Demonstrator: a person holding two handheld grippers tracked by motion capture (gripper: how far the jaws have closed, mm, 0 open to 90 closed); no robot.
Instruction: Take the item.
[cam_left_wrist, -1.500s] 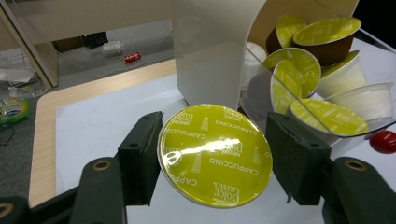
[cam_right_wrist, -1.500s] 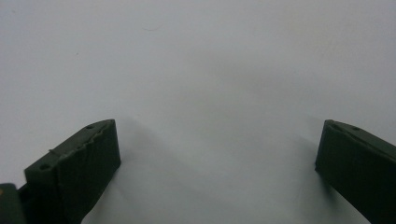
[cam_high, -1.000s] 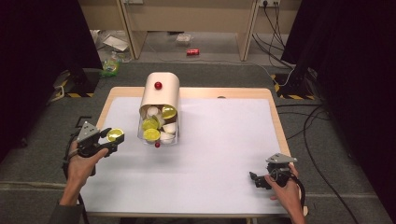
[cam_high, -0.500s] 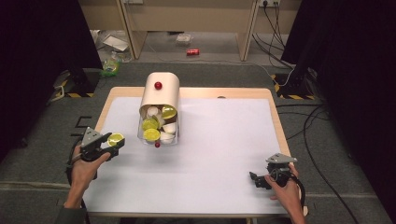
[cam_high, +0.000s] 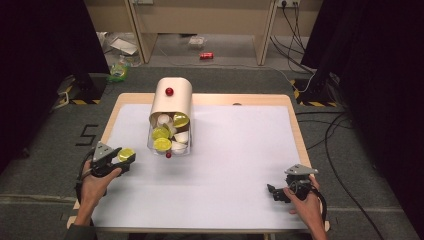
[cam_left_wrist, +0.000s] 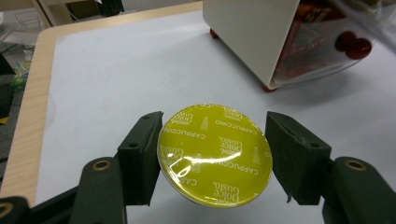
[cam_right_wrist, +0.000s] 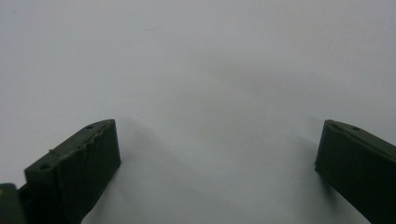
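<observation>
My left gripper (cam_high: 122, 161) is shut on a yellow-lidded coffee capsule (cam_left_wrist: 215, 153), lid facing up, just above the white table cover near its left edge; the same capsule (cam_high: 126, 154) shows at the gripper's tip in the high view. A beige capsule dispenser (cam_high: 172, 102) with a red knob lies in the middle back, its clear front bin (cam_high: 170, 140) holding several yellow and white capsules. My right gripper (cam_high: 272, 191) rests low at the front right, open, its jaws wide apart over bare white cover (cam_right_wrist: 210, 93) with nothing between them.
The white cover (cam_high: 235, 145) spans most of the wooden table (cam_high: 295, 115). Dark floor, cables and a red can (cam_high: 206, 55) lie beyond the far edge. The dispenser's side wall (cam_left_wrist: 252, 37) stands ahead and right of the left gripper.
My left gripper with the yellow capsule has sunk lower and drawn nearer the table's front. The right gripper has kept still.
</observation>
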